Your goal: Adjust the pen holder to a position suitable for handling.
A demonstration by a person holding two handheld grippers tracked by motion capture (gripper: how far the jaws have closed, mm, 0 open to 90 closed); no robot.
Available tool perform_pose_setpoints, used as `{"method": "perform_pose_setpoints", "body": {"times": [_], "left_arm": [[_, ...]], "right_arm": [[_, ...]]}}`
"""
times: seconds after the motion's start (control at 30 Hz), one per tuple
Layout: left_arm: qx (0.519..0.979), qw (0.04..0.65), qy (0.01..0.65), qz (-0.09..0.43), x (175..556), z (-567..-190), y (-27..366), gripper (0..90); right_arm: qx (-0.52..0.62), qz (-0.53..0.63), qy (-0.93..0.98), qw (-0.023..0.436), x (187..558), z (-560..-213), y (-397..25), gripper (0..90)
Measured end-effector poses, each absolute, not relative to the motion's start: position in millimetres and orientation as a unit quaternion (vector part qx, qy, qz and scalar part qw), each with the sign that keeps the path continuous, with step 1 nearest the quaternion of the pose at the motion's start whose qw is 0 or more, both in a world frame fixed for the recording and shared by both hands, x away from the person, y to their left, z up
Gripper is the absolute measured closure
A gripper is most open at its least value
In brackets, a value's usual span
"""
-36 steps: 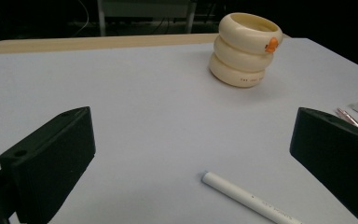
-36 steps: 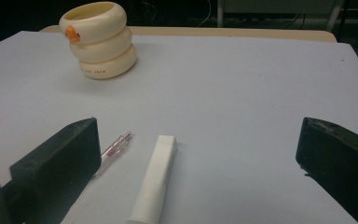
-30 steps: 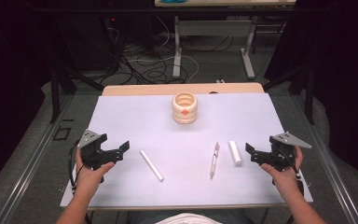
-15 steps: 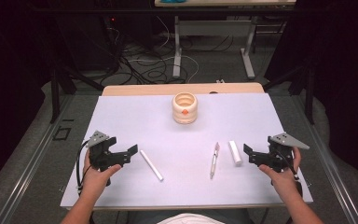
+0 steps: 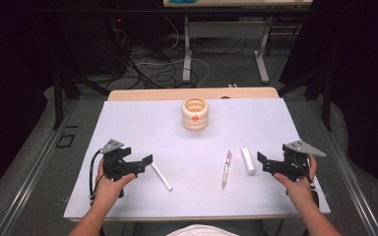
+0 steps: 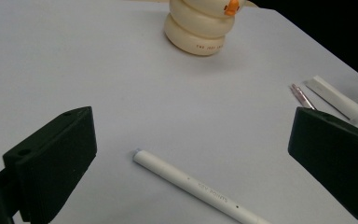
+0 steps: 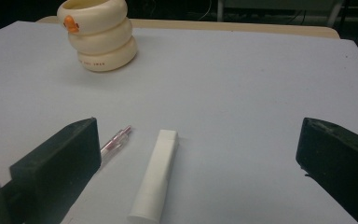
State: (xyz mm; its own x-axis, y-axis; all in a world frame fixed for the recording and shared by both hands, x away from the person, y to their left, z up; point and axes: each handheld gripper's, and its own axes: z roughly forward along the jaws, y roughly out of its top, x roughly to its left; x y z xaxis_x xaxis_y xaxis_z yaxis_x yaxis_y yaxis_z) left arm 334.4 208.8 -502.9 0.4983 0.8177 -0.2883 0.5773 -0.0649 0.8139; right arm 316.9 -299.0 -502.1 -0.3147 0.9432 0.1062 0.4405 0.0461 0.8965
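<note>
Apparently approach stage: left gripper (image 5: pixel 145 162) spread wide, white pen (image 6: pixel 196 189) lying between and just ahead of its fingers (image 6: pixel 51 161), right gripper (image 5: pixel 263 162) likewise released before white cap (image 7: pixel 154 179); next, lower and close.

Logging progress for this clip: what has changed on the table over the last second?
The left hand-held gripper has moved rightward, and its open jaws now reach the near end of the white pen. The right hand-held gripper has edged slightly toward the white cap, also open. Nothing has been gripped. The white pen, white cap, clear pen and cream holder lie as before.
</note>
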Motion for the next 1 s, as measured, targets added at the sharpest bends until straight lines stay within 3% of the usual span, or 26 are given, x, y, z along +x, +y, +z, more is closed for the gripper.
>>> {"method": "perform_pose_setpoints", "body": {"times": [0.5, 0.67, 1.0], "left_arm": [[0.724, 0.479, 0.491, 0.074, 355, -492, 169, 4.7], [0.717, 0.479, 0.499, 0.087, 367, -478, 153, 15.9], [0.713, 0.484, 0.494, 0.117, 393, -448, 123, 18.4]], "right_arm": [[0.524, 0.452, 0.67, 0.268, 320, -506, -298, 0.5], [0.527, 0.453, 0.668, 0.266, 319, -506, -299, 1.2], [0.53, 0.451, 0.667, 0.266, 320, -505, -300, 1.8]]}}
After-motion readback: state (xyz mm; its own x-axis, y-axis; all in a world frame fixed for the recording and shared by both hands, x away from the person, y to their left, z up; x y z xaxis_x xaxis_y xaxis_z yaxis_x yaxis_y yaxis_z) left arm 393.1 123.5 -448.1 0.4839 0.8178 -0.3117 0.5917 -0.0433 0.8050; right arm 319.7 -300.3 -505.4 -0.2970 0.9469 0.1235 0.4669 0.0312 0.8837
